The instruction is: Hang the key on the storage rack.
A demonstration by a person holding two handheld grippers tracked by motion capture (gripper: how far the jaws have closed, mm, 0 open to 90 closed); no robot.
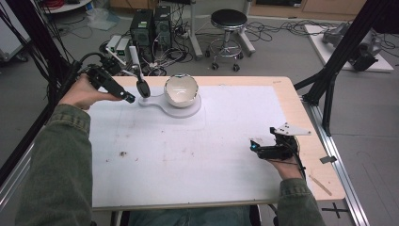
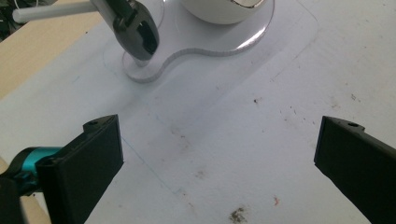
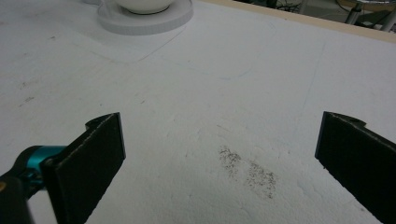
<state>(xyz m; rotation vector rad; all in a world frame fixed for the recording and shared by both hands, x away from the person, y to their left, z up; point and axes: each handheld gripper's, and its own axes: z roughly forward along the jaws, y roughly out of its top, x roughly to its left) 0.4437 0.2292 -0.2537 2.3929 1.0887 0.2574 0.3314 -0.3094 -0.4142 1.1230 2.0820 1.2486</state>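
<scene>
A white bowl (image 1: 180,88) sits on a clear plate (image 1: 187,111) at the table's far middle. On that plate's small round lobe rests a tool with a glossy black head (image 1: 143,89) and a white handle slanting up and away. My left gripper (image 1: 125,95) hovers just left of the tool, open and holding nothing. In the left gripper view the tool's head (image 2: 136,33) lies ahead of the left jaw, with the bowl (image 2: 223,10) beyond. My right gripper (image 1: 257,149) stands open low over the sheet at the near right, facing the bowl (image 3: 142,4).
A white sheet (image 1: 188,155) covers most of the wooden table (image 1: 301,122), with dark smudges (image 3: 247,170) on it. A grey three-cornered plate (image 1: 291,129) tops the right gripper. Beyond the table are a stool (image 1: 228,21), computer towers (image 1: 150,28) and loose cables.
</scene>
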